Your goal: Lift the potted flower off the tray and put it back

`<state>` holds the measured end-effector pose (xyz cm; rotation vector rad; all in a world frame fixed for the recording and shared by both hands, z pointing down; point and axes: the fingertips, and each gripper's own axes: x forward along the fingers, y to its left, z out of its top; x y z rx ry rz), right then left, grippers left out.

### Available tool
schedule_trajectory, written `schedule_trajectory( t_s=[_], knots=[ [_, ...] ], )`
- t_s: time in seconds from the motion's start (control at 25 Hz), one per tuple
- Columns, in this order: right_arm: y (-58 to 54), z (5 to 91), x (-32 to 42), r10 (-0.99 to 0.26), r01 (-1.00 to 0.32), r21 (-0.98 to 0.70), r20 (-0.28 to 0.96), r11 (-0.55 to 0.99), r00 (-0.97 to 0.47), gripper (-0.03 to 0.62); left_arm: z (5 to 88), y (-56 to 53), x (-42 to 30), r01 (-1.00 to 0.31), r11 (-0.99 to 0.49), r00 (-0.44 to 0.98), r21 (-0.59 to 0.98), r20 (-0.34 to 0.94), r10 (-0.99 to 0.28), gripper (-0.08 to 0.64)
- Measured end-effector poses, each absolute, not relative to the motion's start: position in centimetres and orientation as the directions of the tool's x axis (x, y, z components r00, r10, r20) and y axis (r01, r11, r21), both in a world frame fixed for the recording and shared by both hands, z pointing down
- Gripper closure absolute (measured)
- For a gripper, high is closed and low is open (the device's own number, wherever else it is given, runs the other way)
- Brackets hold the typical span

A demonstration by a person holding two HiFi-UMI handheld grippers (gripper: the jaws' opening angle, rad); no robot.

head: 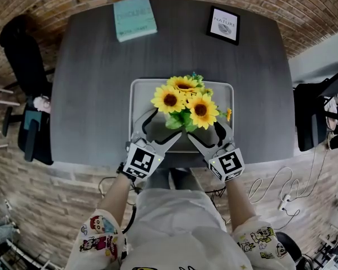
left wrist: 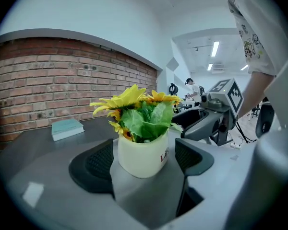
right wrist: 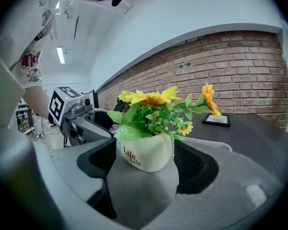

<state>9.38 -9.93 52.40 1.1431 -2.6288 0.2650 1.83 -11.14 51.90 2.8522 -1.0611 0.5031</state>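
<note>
- The potted flower [head: 183, 102] is a bunch of yellow sunflowers with dark centres and green leaves. It sits in a smooth cream pot with "Life" printed in red on its side.
- It stands on the grey tray [head: 136, 94], toward the tray's near side.
- The left tongs [left wrist: 143, 158] are spread open with the pot between them, narrow gaps at each pad.
- The right tongs [right wrist: 145, 156] are also parted, flanking the pot from the other side, with their ribbed black pads just beside its walls.
- On the far side of the dark wood-grain table [head: 90, 83] lie a teal book [head: 134, 17] and a black-framed picture [head: 223, 25], well apart from the tray.
</note>
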Motion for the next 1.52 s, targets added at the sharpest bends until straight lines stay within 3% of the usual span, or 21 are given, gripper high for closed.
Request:
schedule_trajectory(
  t_s=[0.48,0.84,1.16,1.52],
  knots=[
    [-11.6,53.0,8.8,-0.692,-0.737,-0.072,0.295,0.672,-0.659,0.213,52.9,-12.3,2.1,-0.647,-0.761,0.709,-0.047,0.331,-0.623,0.158],
    [-12.3,52.8,8.1,-0.685,-0.73,-0.079,0.288,0.679,-0.669,0.215,53.1,-12.4,2.5,-0.64,-0.767,0.712,-0.048,0.338,-0.616,0.21],
    [-12.2,52.8,7.7,-0.68,-0.723,-0.082,0.28,0.686,-0.677,0.285,53.2,-12.3,2.7,-0.635,-0.771,0.716,-0.052,0.335,-0.612,0.249],
    [-12.2,52.8,7.6,-0.683,-0.724,-0.1,0.266,0.682,-0.68,0.288,53.2,-12.4,2.6,-0.636,-0.77,0.719,-0.05,0.326,-0.614,0.25]
  ],
)
